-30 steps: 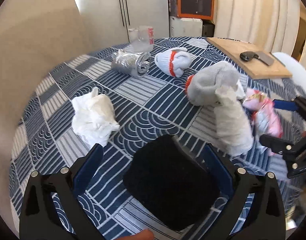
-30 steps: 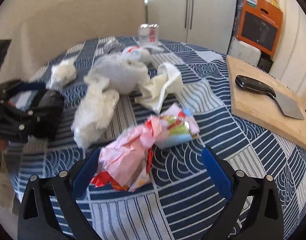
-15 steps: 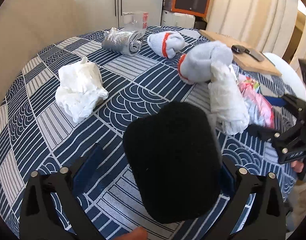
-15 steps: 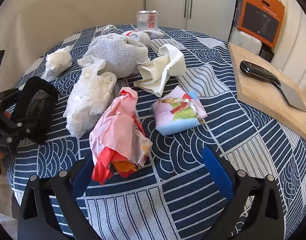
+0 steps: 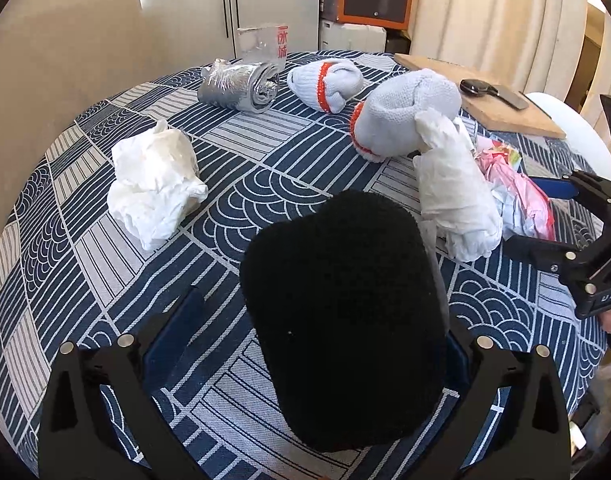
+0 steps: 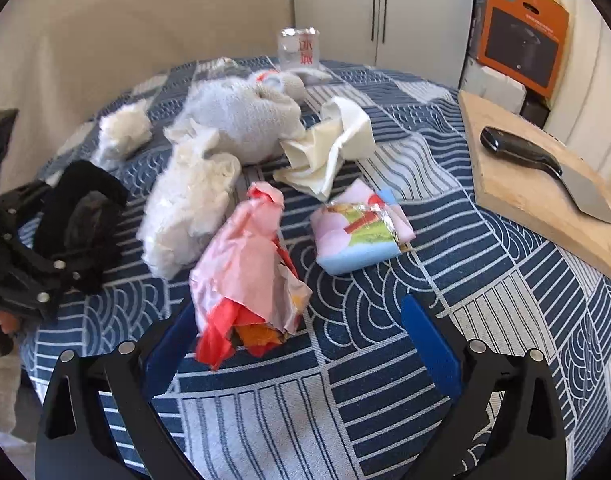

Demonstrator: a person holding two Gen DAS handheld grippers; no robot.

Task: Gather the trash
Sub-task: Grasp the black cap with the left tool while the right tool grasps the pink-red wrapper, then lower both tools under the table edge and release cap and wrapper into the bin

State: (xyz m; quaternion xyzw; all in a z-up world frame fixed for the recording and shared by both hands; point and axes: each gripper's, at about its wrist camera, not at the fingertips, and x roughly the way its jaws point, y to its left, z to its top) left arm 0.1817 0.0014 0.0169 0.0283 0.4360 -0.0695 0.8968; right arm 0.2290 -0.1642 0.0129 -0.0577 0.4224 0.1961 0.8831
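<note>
So, left wrist view: left gripper point(image 5: 317, 344) has its blue-padded jaws spread wide around a black fuzzy knit sock point(image 5: 345, 304), which fills most of the gap; whether both pads touch it can't be told. Below is the round table with a navy-and-white patterned cloth point(image 5: 265, 184). Crumpled white tissue wad point(image 5: 155, 184) lies to the left, well apart from the sock. Long white crumpled paper bundle point(image 5: 453, 196) lies to the right, touching a grey knit sock with an orange band point(image 5: 405, 120). Silver foil roll point(image 5: 237, 86) sits far back beside a clear plastic cup with red print point(image 5: 263, 46).

Right wrist view: right gripper point(image 6: 301, 340) jaws wide apart, nothing clamped; crumpled pink-and-red plastic wrapper point(image 6: 249, 272) stands between the fingers, close to the left pad. Flat pink-and-blue snack packet point(image 6: 361, 232) lies just beyond. Cream crumpled napkin point(image 6: 329, 148) further back. Wooden cutting board point(image 6: 525, 196) with a black-handled cleaver point(image 6: 545, 168) at right.
</note>
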